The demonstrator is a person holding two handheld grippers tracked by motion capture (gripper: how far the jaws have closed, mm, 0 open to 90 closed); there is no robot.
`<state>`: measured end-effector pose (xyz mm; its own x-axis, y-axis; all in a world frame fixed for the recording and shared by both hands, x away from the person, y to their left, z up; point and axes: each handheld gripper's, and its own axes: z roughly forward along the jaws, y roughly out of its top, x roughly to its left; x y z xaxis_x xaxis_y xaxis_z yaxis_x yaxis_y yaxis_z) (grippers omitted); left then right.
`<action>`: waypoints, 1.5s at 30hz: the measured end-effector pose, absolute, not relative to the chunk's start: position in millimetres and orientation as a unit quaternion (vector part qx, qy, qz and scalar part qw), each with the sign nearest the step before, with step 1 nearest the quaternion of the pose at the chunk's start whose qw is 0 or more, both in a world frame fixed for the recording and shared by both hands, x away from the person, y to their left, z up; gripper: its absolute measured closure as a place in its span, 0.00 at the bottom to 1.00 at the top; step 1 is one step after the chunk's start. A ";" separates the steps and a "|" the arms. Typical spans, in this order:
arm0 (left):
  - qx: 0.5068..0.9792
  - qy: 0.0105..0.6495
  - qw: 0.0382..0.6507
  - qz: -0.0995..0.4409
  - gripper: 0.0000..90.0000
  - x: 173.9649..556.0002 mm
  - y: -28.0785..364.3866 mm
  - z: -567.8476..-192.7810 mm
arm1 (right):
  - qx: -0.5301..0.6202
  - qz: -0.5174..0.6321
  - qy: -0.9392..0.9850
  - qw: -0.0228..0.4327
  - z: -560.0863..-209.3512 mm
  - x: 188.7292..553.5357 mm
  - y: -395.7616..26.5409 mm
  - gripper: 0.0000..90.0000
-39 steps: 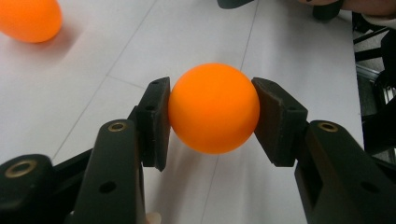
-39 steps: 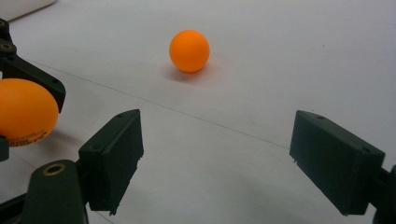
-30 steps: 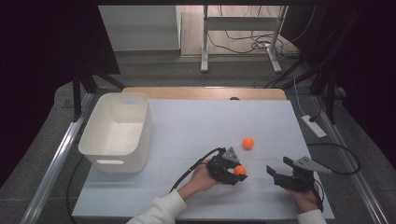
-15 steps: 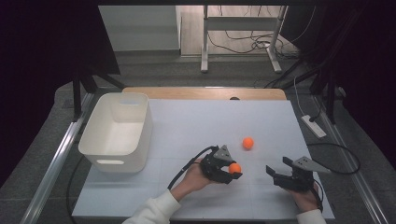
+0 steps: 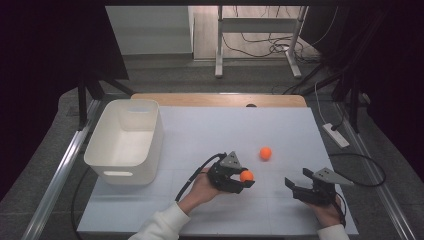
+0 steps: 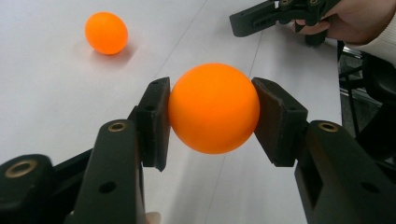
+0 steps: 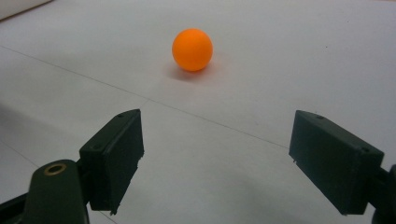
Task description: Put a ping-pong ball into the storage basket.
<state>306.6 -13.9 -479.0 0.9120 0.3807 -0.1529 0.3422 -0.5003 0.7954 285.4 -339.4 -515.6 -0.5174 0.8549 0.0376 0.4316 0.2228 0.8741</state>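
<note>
- Two orange balls, one white bin (image 5: pixel 125 142), two hand-held grippers.
- The held ball (image 6: pixel 213 108) is smooth, round, plain orange, clamped between the pads of the left hand-held gripper (image 5: pixel 243 179) just above the bench (image 5: pixel 200 135).
- The second ball (image 5: pixel 265 153) lies on the bench nearby.
- The right hand-held gripper (image 7: pixel 217 161) is spread wide, gripping nothing.

No readable text, labels or numbers anywhere.

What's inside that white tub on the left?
The white tub looks empty: bare floor and walls. The strip behind its near wall is hidden from the high view.
</note>
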 end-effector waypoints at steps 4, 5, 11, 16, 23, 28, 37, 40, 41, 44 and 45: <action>0.863 0.213 0.458 0.025 0.56 306.7 -9.2 -476.9 | 0.431 0.450 0.746 0.235 -515.5 285.0 -339.3 0.20; 0.862 0.214 0.458 0.026 0.56 307.0 -6.8 -475.8 | 0.431 0.450 0.746 0.235 -515.5 284.9 -339.3 0.20; 0.858 0.221 0.463 0.031 0.56 308.4 2.5 -471.9 | 0.430 0.450 0.746 0.236 -515.4 284.9 -339.3 0.20; 0.856 0.224 0.465 0.035 0.56 308.0 7.8 -469.8 | 0.429 0.449 0.748 0.236 -515.4 284.9 -338.8 0.20; 0.851 0.229 0.471 0.040 0.56 307.3 15.2 -465.9 | 0.429 0.449 0.748 0.236 -515.6 285.1 -339.1 0.20; 0.847 0.234 0.476 0.046 0.56 307.2 21.8 -461.1 | 0.427 0.448 0.749 0.235 -515.6 284.9 -338.5 0.20; 0.840 0.239 0.485 0.051 0.56 307.9 32.1 -453.5 | 0.426 0.445 0.751 0.236 -515.7 285.1 -338.0 0.20; 0.837 0.241 0.488 0.055 0.56 307.8 35.8 -450.3 | 0.426 0.447 0.750 0.236 -515.6 284.9 -338.5 0.20; 0.835 0.242 0.491 0.058 0.56 307.9 38.5 -448.0 | 0.425 0.448 0.750 0.236 -515.6 284.9 -338.7 0.20; 0.832 0.245 0.494 0.060 0.56 308.1 41.5 -446.2 | 0.424 0.447 0.751 0.237 -515.6 285.1 -339.0 0.20; 0.832 0.245 0.494 0.061 0.56 308.2 42.7 -445.5 | 0.424 0.447 0.751 0.237 -515.7 285.2 -339.0 0.20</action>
<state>308.2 42.7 -445.5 0.8722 0.4686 -0.1407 0.3477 -0.3914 0.8520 285.2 -339.0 -515.7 -0.5279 0.8490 0.0236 0.4253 0.2401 0.8726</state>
